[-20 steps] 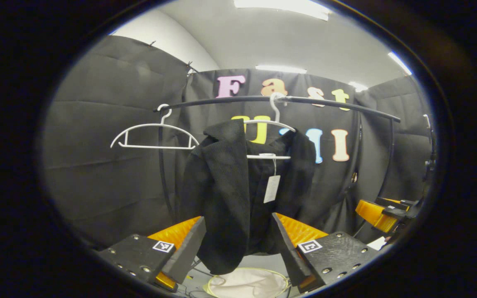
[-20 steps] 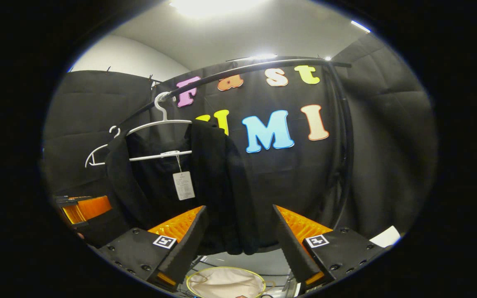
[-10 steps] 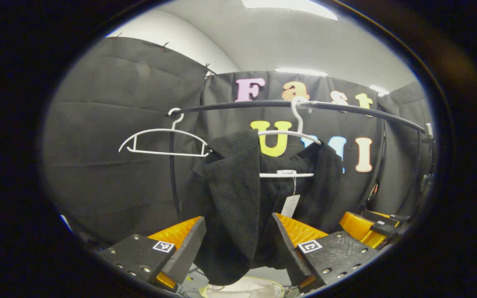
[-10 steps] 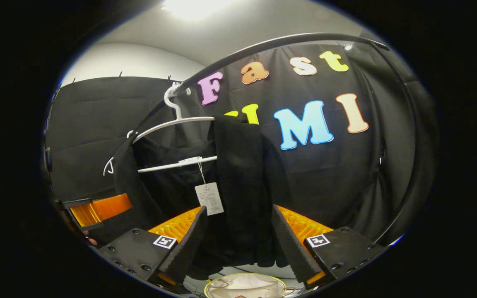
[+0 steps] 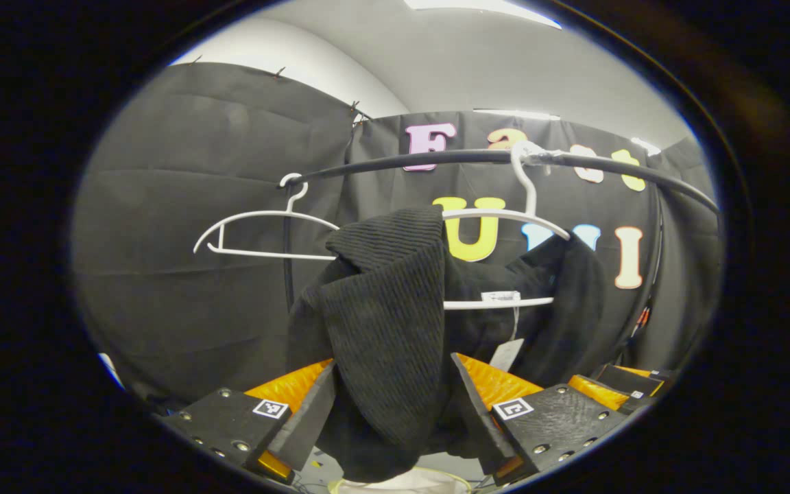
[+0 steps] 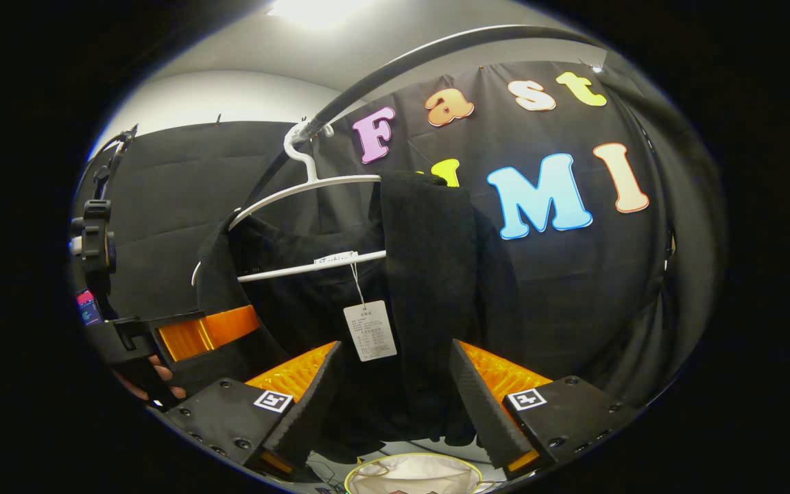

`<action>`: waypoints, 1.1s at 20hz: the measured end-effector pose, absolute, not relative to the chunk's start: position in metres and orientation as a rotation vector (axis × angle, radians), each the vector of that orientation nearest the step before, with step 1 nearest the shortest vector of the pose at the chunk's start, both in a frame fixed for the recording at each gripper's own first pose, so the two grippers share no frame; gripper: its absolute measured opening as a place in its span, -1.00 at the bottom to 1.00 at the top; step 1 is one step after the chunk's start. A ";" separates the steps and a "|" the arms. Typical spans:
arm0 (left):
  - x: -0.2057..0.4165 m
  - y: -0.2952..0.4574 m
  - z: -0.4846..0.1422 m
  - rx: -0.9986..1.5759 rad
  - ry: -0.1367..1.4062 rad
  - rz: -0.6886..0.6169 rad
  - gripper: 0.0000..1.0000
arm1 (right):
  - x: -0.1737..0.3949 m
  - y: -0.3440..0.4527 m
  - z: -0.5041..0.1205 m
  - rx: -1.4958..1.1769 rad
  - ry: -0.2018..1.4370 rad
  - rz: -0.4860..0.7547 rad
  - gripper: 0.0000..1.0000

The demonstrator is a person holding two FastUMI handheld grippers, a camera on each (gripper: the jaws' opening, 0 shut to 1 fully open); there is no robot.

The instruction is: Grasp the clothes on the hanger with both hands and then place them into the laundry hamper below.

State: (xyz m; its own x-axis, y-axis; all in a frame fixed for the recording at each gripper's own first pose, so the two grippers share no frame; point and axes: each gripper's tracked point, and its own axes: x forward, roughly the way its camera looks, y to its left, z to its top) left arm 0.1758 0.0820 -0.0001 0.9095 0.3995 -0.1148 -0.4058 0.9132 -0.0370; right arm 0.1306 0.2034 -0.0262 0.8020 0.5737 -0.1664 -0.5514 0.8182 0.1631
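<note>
Hanging on a white hanger [image 5: 505, 216] from the black rail [image 5: 436, 159]: a black knitted garment [image 5: 388, 322], draped over both shoulders of the hanger, with a paper tag [image 6: 369, 331] dangling on a thread from the lower bar. Seen in the left gripper view with its ribbed left fold falling down between the fingers of the left gripper [image 5: 391, 405], jaws spread wide, fabric lying in the gap; cannot tell whether either finger really touches the cloth. Seen in the right gripper view [image 6: 429, 274] with the other front fold dropping between the fingers of the right gripper [image 6: 395, 401], also spread apart and not clamped, contact with the cloth not clear there either. Directly below the garment, at the bottom edge of both views, the pale rim of the laundry hamper [image 6: 412, 473], partly hidden by the cloth.

Further left on the same rail, a second white hanger [image 5: 265, 233], bare, apart from the garment. At the left edge of the right gripper view, the left gripper again, just beside the garment's far fold, with fingers of a hand [image 6: 155, 377] under it.
</note>
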 end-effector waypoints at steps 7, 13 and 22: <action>0.193 0.098 0.009 -0.110 0.066 0.462 0.29 | 0.142 0.216 -0.020 0.079 0.181 0.625 0.86; 0.192 0.091 0.013 -0.058 0.068 0.403 -0.89 | 0.162 0.216 -0.017 0.104 0.165 0.606 0.95; 0.183 0.076 0.024 -0.036 0.053 0.361 -0.98 | 0.201 0.215 -0.009 0.067 0.135 0.457 0.95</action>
State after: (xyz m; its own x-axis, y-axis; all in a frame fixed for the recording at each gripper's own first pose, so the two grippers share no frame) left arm 0.1825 0.0755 0.0239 0.9342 0.3521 -0.0580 -0.3540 0.9349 -0.0254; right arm 0.2009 0.2146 -0.0092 0.8885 0.4442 -0.1149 -0.4354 0.8953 0.0948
